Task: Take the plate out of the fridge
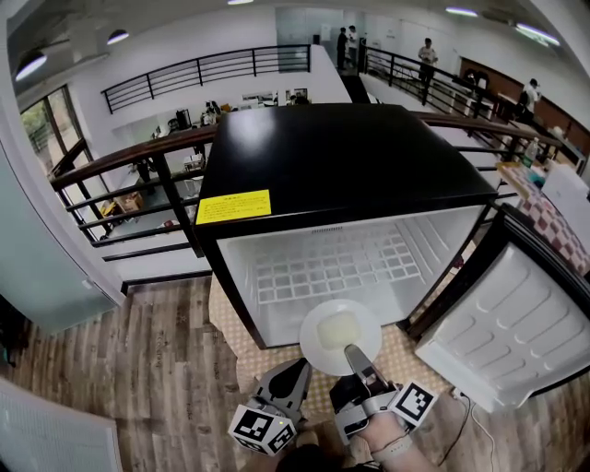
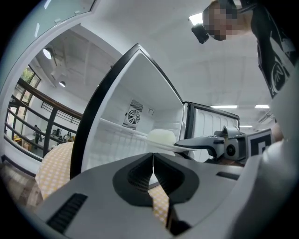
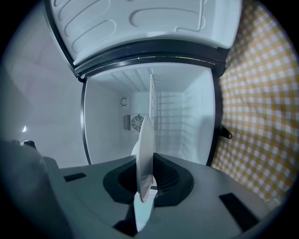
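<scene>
at lower centre, the plate point(image 1: 339, 334) (stiff, slick, likely breakable) is clamped by its near rim in the right gripper point(image 1: 354, 354); the left gripper point(image 1: 300, 371) has jaws together, empty.

This looks like a large open office or lab building. A mezzanine with dark railings point(image 1: 138, 159) overlooks desks point(image 1: 198, 115) on the level below, people point(image 1: 427, 53) stand along an upper walkway, strip lights point(image 1: 466, 12) line the white ceiling, and the floor point(image 1: 138, 369) is wood plank.
</scene>
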Motion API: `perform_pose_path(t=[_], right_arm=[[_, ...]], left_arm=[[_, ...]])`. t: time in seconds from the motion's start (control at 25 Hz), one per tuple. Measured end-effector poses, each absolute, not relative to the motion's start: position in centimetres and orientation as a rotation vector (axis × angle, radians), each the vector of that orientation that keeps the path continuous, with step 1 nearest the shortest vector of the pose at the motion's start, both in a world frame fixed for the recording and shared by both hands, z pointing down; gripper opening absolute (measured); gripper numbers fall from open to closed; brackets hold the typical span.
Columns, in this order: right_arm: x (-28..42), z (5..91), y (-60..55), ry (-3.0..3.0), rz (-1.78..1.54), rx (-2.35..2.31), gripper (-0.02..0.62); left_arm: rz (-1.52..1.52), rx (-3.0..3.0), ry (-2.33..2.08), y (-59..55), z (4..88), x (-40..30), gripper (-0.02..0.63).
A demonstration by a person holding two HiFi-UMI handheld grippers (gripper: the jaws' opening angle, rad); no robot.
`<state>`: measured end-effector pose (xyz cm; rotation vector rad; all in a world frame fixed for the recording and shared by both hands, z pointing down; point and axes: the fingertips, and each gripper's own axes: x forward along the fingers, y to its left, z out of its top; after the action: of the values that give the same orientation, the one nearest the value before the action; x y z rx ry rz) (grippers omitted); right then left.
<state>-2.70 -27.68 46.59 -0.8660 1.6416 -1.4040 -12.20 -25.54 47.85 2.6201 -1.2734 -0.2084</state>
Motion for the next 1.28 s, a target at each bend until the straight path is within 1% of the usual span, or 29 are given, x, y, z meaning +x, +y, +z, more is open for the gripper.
perform_pose_path(t=[0.52,1.28], right_arm=[[-2.4,47.7,-24.8,1.648,-1.46,-0.834,0.052],[0.7,48.4,-19.3,1.634,-1.49,-0.834,0.052]], left_arm=[[-0.203,2.582,-1.367,-21.8,47.9,-12.5,0.012],[-0.219,2.568,-1.405,-16.7,46.8,-9.9,0.012]])
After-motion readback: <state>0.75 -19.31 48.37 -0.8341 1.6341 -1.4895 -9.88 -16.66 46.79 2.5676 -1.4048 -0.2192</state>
